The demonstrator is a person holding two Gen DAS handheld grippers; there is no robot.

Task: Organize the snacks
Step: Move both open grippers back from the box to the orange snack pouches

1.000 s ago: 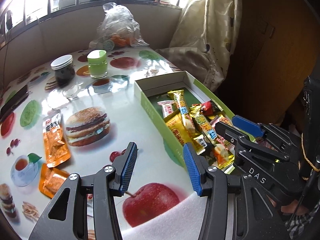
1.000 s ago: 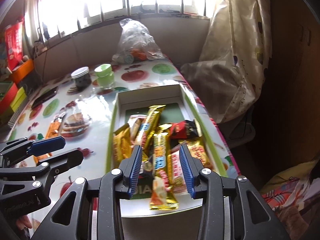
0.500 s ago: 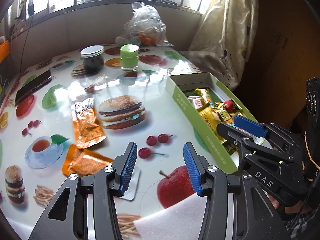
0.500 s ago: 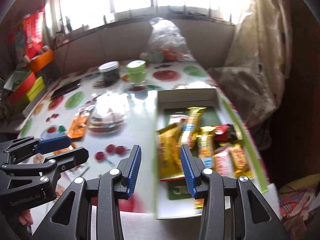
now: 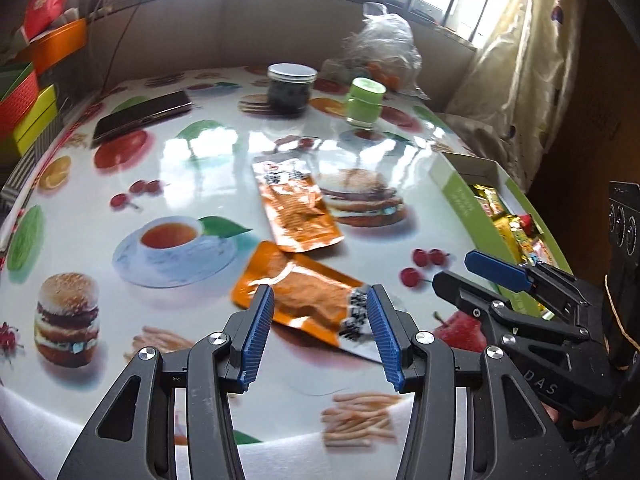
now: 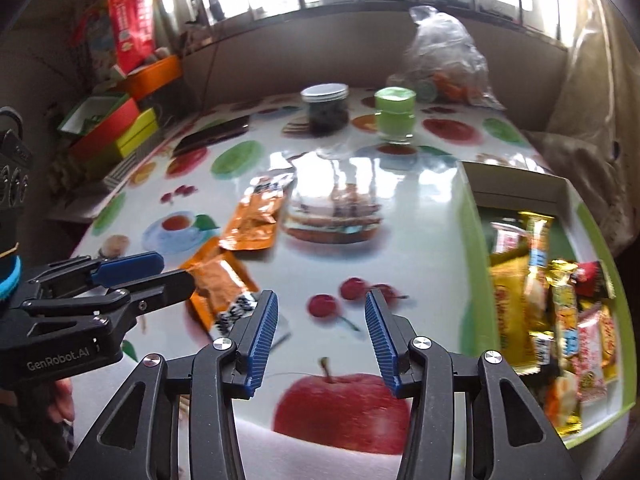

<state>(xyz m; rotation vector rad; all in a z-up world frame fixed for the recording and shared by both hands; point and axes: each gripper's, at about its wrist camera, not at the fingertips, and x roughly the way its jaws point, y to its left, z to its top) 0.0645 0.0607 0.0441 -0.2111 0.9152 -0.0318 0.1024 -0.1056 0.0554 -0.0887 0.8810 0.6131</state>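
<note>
Two orange snack packets lie on the printed tablecloth. The near packet [image 5: 308, 300] [image 6: 218, 286] lies just ahead of my open, empty left gripper [image 5: 320, 330], between its blue pads. The far packet [image 5: 294, 204] [image 6: 256, 214] lies beyond it. A green box [image 6: 472, 264] [image 5: 460, 200] at the right holds several wrapped snacks [image 6: 540, 296]. My right gripper [image 6: 318, 338] is open and empty over the printed cherries, left of the box; it shows in the left wrist view [image 5: 472, 272].
At the back stand a dark jar [image 5: 292, 88], a green-lidded jar [image 5: 365, 102] and a clear plastic bag [image 5: 380, 52]. A phone [image 5: 142, 116] lies at back left. Coloured boxes [image 6: 116, 128] stand off the table's left edge. A curtain [image 5: 516, 72] hangs at the right.
Both grippers have swung left, away from the green box. My left gripper now faces the near orange packet. Both stay open.
</note>
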